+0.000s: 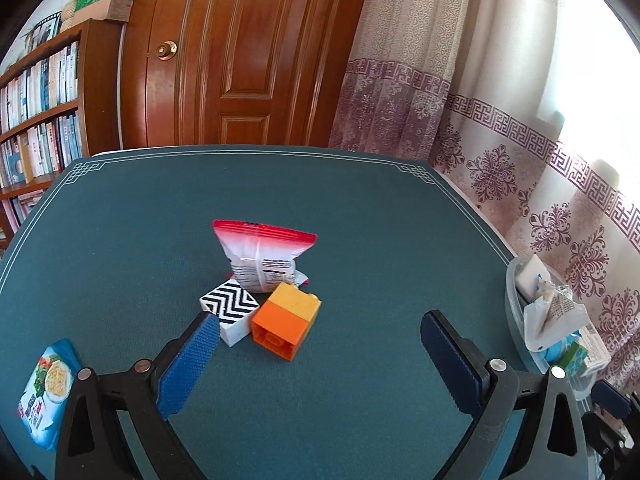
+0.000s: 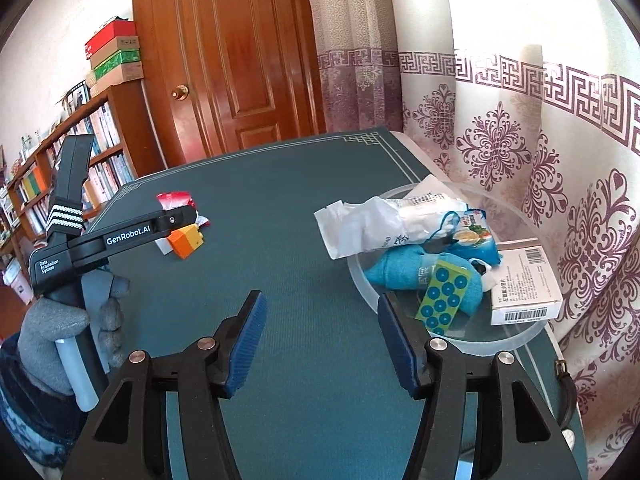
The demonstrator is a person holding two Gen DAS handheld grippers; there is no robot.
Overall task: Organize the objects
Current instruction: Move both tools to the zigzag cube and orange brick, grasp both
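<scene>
An orange and yellow toy block lies mid-table beside a black-and-white zigzag box and a red-and-white snack packet. My left gripper stands wide open just short of the block, nothing between its pads. A blue cracker packet lies at the near left. In the right wrist view my right gripper is open and empty over bare mat, next to a clear plate piled with packets, a blue cloth, a green dotted box and a white carton.
The green table mat ends at a patterned curtain on the right. A wooden door and a bookshelf stand behind. A gloved hand holds the left gripper's handle at the left in the right wrist view.
</scene>
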